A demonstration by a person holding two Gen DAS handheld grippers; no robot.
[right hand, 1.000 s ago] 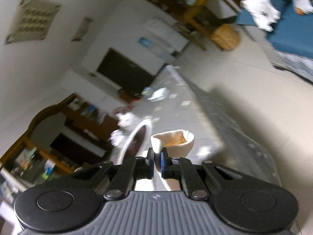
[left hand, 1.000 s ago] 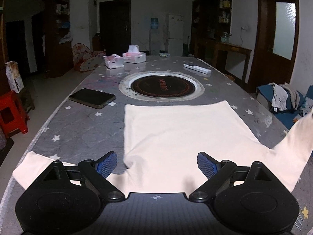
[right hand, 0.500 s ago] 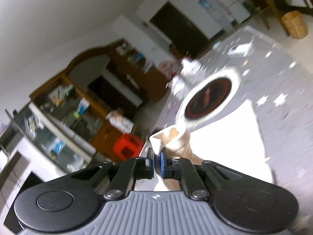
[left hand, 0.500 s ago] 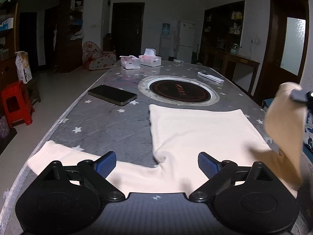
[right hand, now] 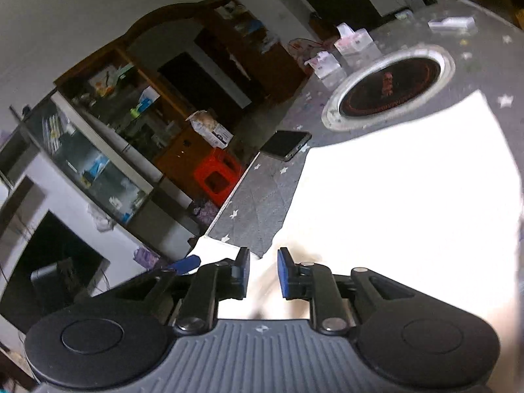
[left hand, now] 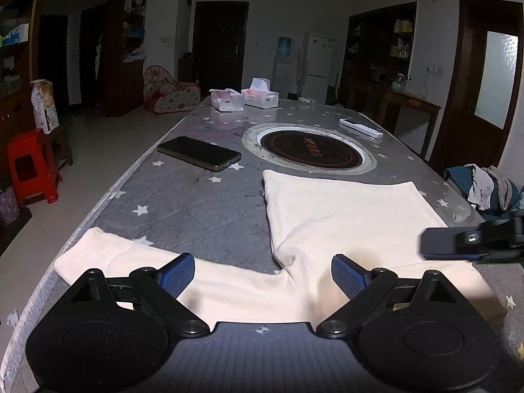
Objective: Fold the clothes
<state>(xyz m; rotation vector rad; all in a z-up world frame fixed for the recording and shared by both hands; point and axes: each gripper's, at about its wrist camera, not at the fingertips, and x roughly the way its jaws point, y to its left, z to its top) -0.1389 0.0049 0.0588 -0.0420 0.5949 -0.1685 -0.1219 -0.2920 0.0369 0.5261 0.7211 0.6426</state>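
A cream long-sleeved top [left hand: 344, 216] lies flat on the grey star-patterned table [left hand: 196, 206]. Its left sleeve [left hand: 124, 255] stretches out toward the table's left edge. The right sleeve is folded in over the body near the front. My left gripper [left hand: 262, 273] is open and empty, just above the garment's near edge. My right gripper [right hand: 263, 268] is open a little and empty, just over the top [right hand: 409, 190]; it shows in the left wrist view [left hand: 458, 242] at the right, above the folded sleeve.
A dark phone [left hand: 199, 152] lies left of a round inset burner [left hand: 309, 149]. Two tissue boxes [left hand: 244, 98] and a white remote [left hand: 360, 127] sit farther back. A red stool [left hand: 29, 167] stands on the floor at the left. Clothes pile [left hand: 484, 190] lies at the right.
My right gripper carried the right sleeve over onto the body, lowered and let it go; its jaws have parted. My left gripper stayed open and shifted slightly left.
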